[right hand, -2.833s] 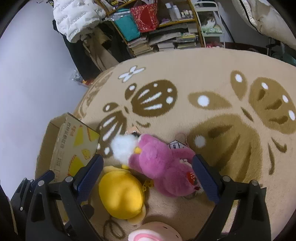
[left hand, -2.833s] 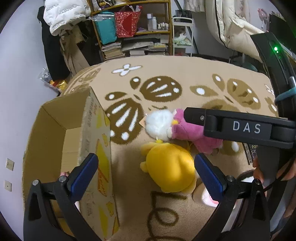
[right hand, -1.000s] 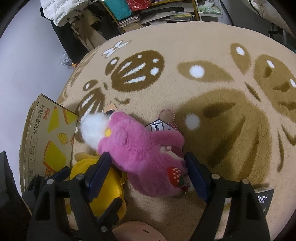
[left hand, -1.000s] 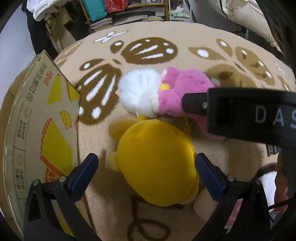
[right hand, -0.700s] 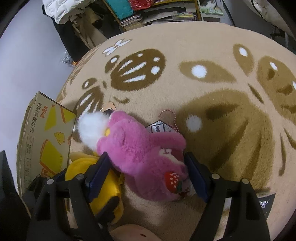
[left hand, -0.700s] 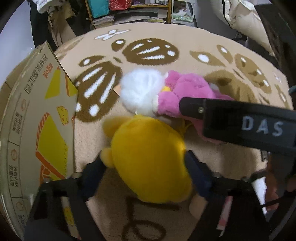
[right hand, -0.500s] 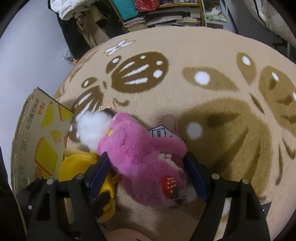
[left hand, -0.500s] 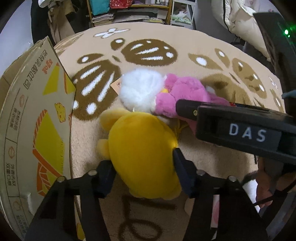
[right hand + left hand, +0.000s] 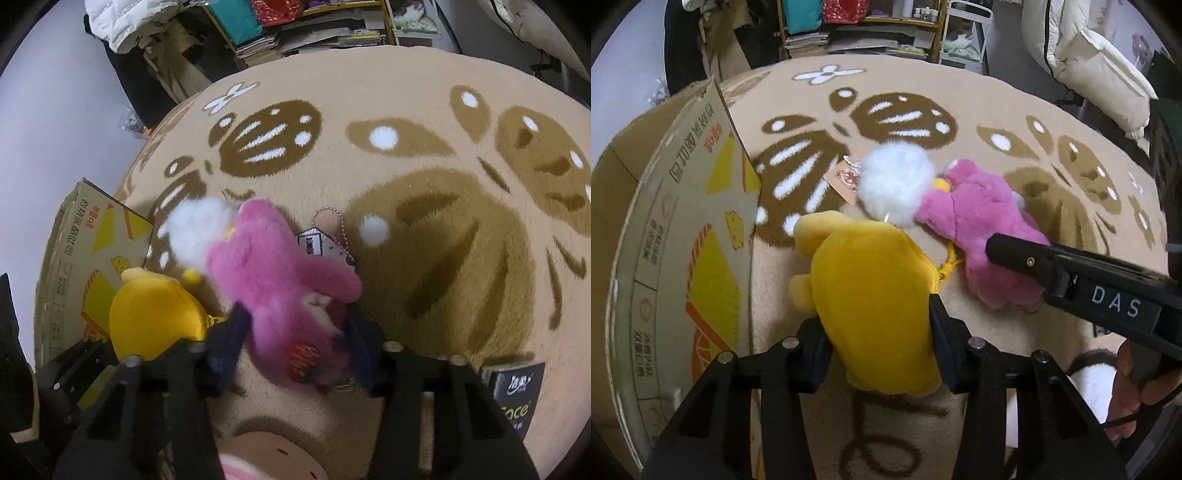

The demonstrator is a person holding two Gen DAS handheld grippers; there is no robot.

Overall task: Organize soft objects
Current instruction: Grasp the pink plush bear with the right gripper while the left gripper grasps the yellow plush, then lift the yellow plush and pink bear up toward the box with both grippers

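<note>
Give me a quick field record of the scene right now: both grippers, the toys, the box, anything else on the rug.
left gripper: jaws closing, pads pressing the sides of the yellow plush
right gripper: jaws closing around the lower body of the pink plush
white fluffy head: on the pink plush, pointing toward the box
plush contact: yellow and pink lie side by side on the rug
cardboard box: beside the yellow plush; inside not visible
house-shaped tag on bead chain: by the pink plush
dark packet: on the rug, near the right gripper

Beige rug [image 9: 979,92] with brown pattern covers floor; cluttered shelf [image 9: 871,22] behind; pale wall [image 9: 55,129] at left.
</note>
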